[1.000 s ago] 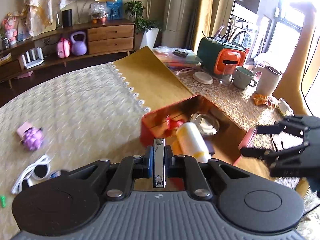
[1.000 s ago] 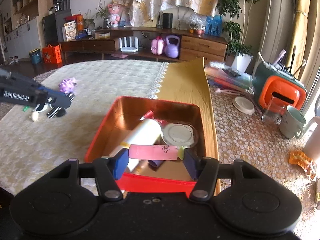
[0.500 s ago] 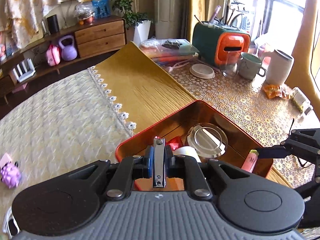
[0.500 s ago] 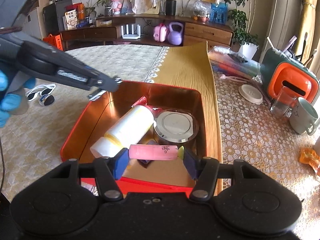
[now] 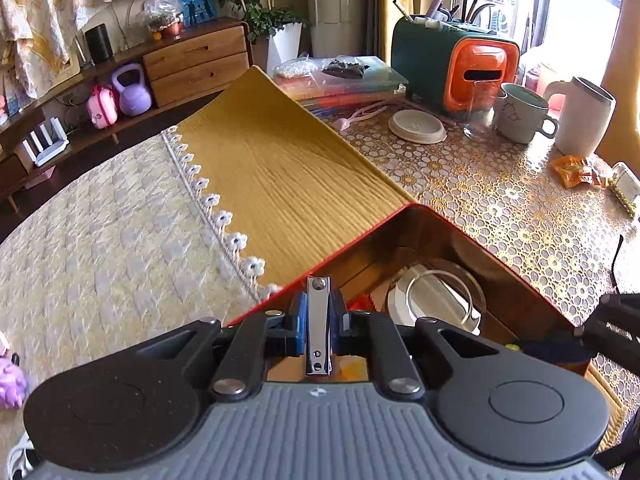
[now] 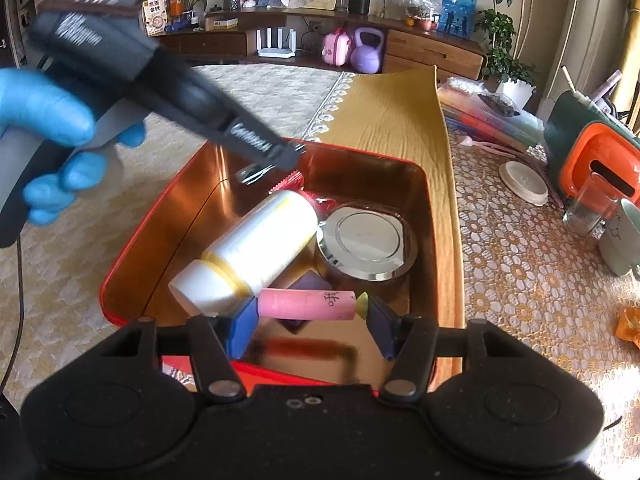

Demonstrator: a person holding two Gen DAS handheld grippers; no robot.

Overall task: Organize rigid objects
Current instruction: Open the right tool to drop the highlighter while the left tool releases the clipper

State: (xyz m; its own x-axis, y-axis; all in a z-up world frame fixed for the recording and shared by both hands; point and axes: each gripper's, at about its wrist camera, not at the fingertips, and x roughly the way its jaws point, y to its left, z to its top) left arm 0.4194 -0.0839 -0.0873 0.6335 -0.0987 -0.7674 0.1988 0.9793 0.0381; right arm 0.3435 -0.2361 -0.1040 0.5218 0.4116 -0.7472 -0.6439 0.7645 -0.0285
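Right now your left gripper (image 5: 318,322) has its blue pads pressed tight against a slim, silver metal nail clipper (image 5: 318,326), which stands lengthwise between them and pokes forward past the tips. It hangs over the near-left corner of the red, copper-lined rectangular metal tin (image 5: 460,226) that sits on the mustard-yellow cloth runner (image 5: 280,168). In the right wrist view you can see that same gripper (image 6: 276,160) reaching in from the upper left, gripped by your blue-gloved left hand (image 6: 52,140), with the clipper just above the tin's far-left rim.

Your right gripper (image 6: 306,320) is spread about as wide as a pink cylindrical tube with black writing (image 6: 306,304) is long; the tube lies crosswise, pinched end to end between the blue pads, with a small yellow-green tip at its right end. It hovers over the near part of the tin.

Inside the tin (image 6: 160,248) a white plastic bottle with a yellow band (image 6: 252,252) lies on its side, touching a round, shiny silver metal lid (image 6: 366,236) to its right. A small purple piece (image 6: 310,282) peeks out beneath the bottle, and something red (image 6: 292,184) lies at the bottle's far end.
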